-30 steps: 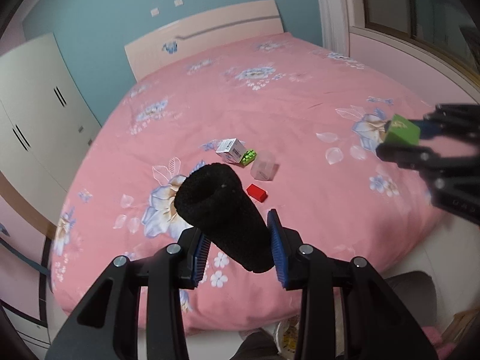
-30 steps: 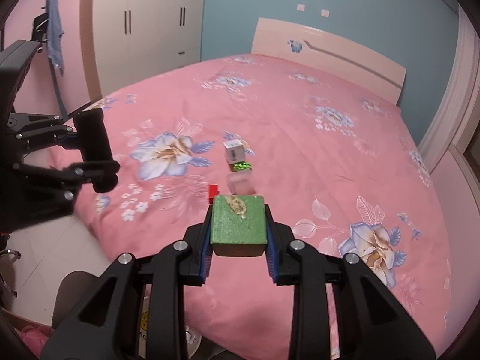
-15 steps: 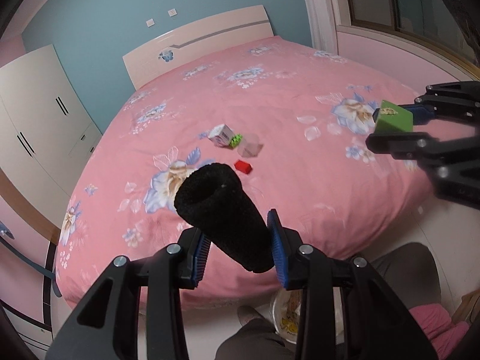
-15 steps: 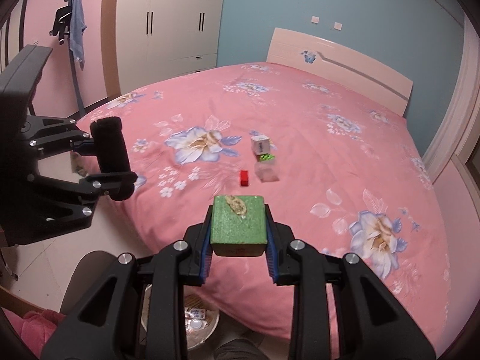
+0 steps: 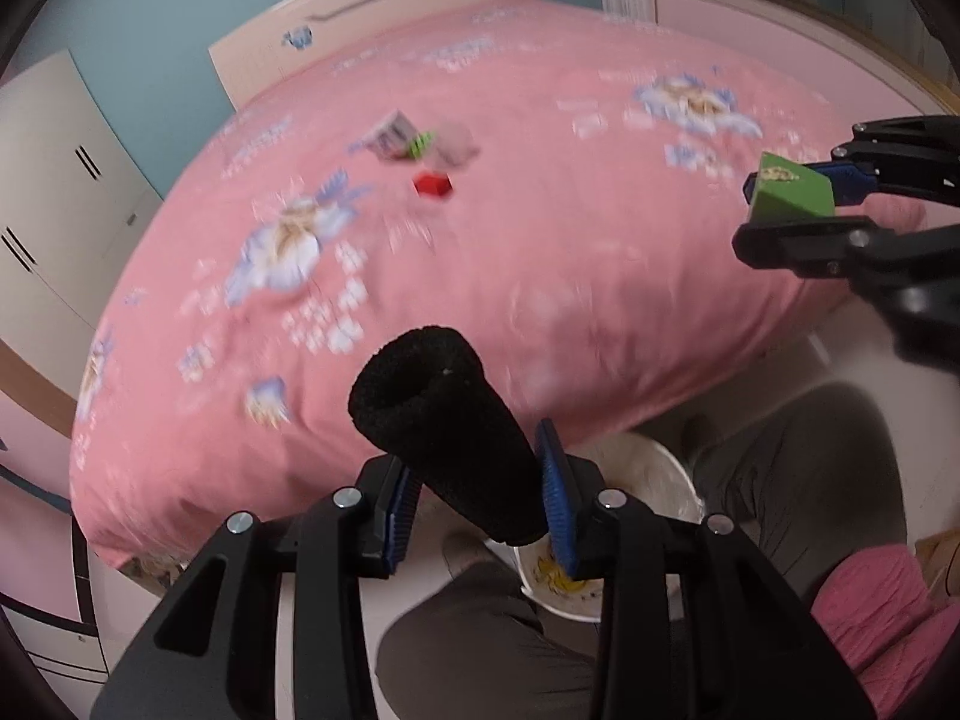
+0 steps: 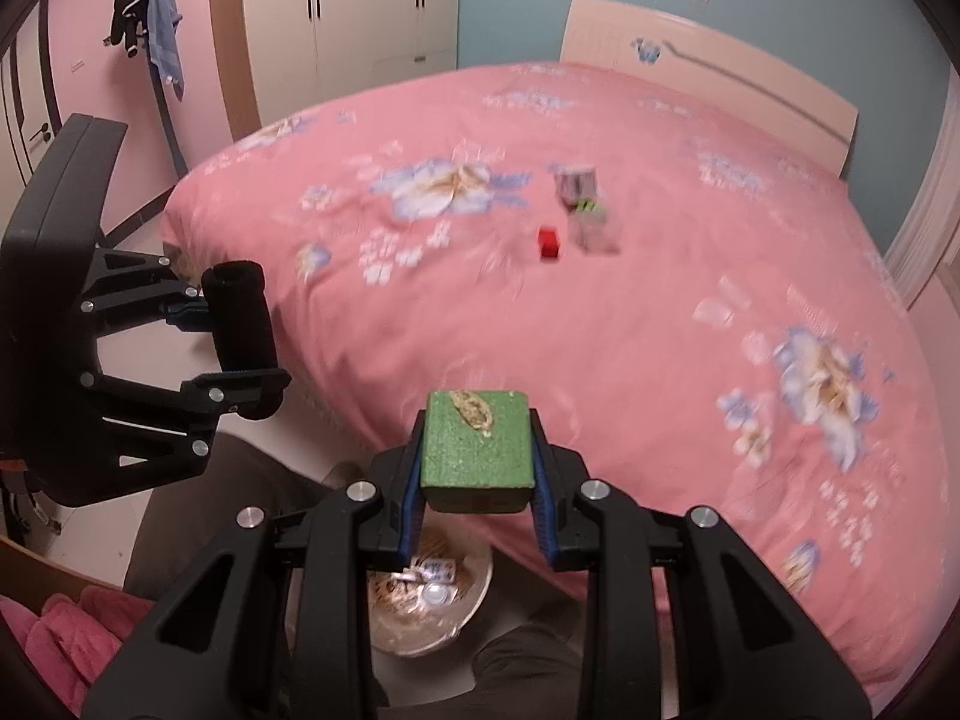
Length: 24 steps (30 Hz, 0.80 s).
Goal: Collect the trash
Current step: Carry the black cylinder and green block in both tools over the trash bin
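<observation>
My left gripper (image 5: 477,504) is shut on a black foam tube (image 5: 444,432), held past the foot of the bed above a white bin (image 5: 624,474) on the floor. My right gripper (image 6: 477,507) is shut on a green sponge block (image 6: 477,441), held over the same bin (image 6: 429,600), which has trash in it. Each gripper shows in the other's view: the right one (image 5: 798,210), the left one (image 6: 231,336). On the pink bedspread (image 6: 600,330) lie a red block (image 6: 549,241), a white carton (image 6: 575,181), a green piece (image 5: 423,144) and a clear cup (image 6: 591,234).
The person's legs (image 5: 798,480) in dark trousers flank the bin. White wardrobes (image 6: 360,18) stand behind the bed on the left. A headboard (image 6: 708,78) lines the blue wall. A pink cloth (image 5: 882,612) lies at the floor's lower right.
Both grippers have pulled back from the bed and tilted down, still holding their items. The bin and the person's legs have come into fuller view below them.
</observation>
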Motion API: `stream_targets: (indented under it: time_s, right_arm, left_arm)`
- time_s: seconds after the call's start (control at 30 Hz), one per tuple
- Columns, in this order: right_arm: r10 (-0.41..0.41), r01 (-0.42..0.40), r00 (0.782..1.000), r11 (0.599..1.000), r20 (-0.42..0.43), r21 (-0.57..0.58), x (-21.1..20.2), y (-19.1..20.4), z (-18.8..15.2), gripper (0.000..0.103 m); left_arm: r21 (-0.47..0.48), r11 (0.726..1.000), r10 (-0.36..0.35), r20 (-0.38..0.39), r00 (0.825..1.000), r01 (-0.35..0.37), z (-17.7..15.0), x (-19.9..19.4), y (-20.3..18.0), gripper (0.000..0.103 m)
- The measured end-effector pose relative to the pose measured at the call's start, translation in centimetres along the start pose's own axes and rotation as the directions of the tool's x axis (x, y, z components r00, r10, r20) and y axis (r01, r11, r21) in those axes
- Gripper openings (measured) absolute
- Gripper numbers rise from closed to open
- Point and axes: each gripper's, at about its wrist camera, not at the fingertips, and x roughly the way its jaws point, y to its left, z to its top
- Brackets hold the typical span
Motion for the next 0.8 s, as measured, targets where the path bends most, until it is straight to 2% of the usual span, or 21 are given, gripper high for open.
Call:
stream_targets:
  time_s: [0.2,0.4,0.6,0.8]
  right_arm:
    - [0.043,-0.041,0.995,0.999,-0.090,0.022,4.3,0.5,-3.1,0.031]
    - [0.078,-0.071,0.978,0.997,-0.192,0.041,9.2,1.6,-6.6,0.031]
    - [0.125,-0.106,0.945,0.991,-0.303,0.079,14.5,2.3,-10.4,0.031]
    - [0.161,-0.124,0.901,0.985,-0.404,0.116,19.3,3.0,-14.0,0.031]
  left_arm:
    - [-0.011,0.999,-0.045,-0.096,0.994,0.044,-2.6,4.1,-1.1,0.039]
    - [-0.040,0.994,-0.106,-0.204,0.973,0.100,-5.5,9.1,-2.3,0.039]
    - [-0.076,0.987,-0.157,-0.301,0.940,0.140,-8.1,13.9,-3.2,0.039]
    - [-0.120,0.979,-0.201,-0.377,0.904,0.167,-10.1,18.2,-3.8,0.039]
